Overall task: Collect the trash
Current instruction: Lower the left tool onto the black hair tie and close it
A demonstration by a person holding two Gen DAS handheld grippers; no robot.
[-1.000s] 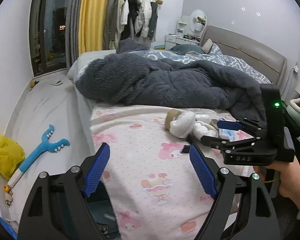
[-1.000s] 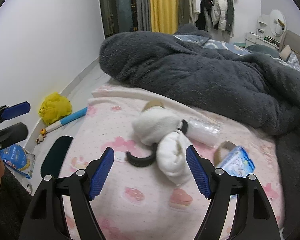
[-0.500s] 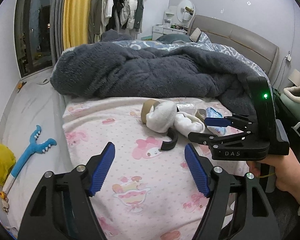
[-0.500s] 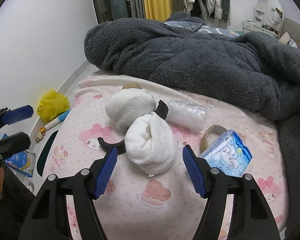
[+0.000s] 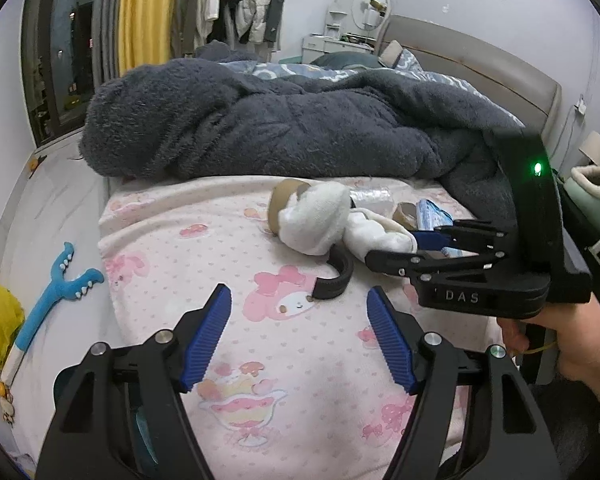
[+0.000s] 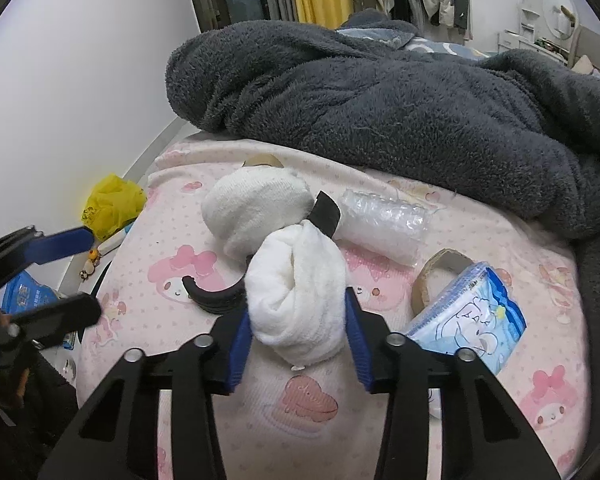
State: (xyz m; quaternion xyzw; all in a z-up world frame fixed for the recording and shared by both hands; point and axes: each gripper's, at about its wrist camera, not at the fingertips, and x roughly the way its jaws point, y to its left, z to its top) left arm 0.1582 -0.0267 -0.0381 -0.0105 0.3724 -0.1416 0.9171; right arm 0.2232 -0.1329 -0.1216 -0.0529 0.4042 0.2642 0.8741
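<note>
Collection had barely begun: the right gripper (image 6: 298, 338) clasped a white wad (image 6: 296, 300) on the bed (image 6: 312, 412), the left gripper (image 5: 298, 330) gaped, other litter remained.

Black curved band (image 6: 216, 297): middle hidden behind white cloth bundle (image 6: 298, 296). Cardboard ring (image 6: 440, 270): partly covered by blue packet (image 6: 470, 314). Packet print illegible.

A bed is covered by a pink cartoon-print sheet (image 6: 308, 420). On it are laid a dark grey fleece blanket (image 6: 380, 96), two white rolled socks (image 6: 296, 296), a curved black plastic piece (image 6: 214, 294), a crumpled clear plastic wrapper (image 6: 380, 224), a cardboard tape ring (image 6: 440, 268) and a blue tissue packet (image 6: 472, 316).
</note>
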